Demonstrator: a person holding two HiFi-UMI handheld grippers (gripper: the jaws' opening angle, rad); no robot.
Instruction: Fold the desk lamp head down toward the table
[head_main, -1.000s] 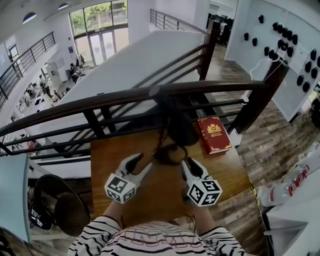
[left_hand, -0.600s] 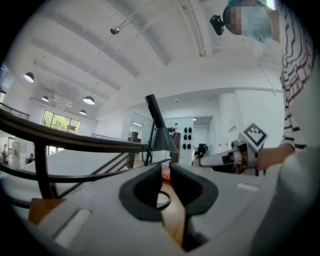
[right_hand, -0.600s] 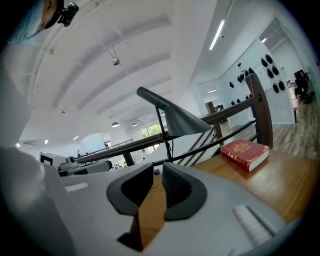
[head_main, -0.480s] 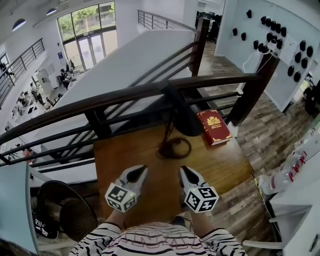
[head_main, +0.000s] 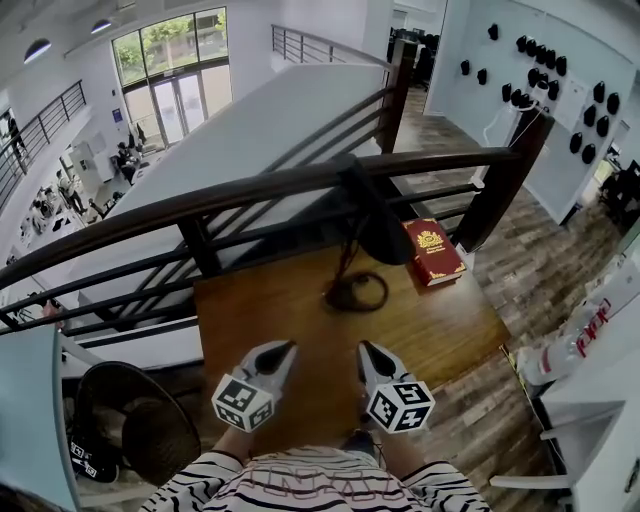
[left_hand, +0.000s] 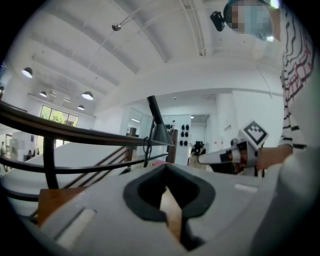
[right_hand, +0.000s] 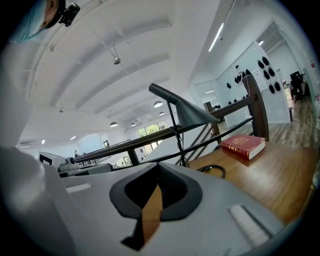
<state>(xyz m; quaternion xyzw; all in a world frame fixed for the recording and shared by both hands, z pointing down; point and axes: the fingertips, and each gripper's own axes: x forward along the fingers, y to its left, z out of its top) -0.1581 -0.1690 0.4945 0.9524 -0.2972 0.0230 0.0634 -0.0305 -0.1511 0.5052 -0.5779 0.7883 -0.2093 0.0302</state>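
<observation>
Black desk lamp (head_main: 383, 232) at table's (head_main: 260, 320) far edge, against railing (head_main: 200, 205). Left tongs (head_main: 283, 349) and right tongs (head_main: 367, 348) both pressed together, empty, well apart from lamp. Shade probably rigid, slick, hinge stiff: grip neck, steady stem.

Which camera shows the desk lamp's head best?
The right gripper view: the lamp head shows in side profile against a bright background. The head view shows it from above as a dark shape merging with the railing. The left gripper view shows it small and distant.
</observation>
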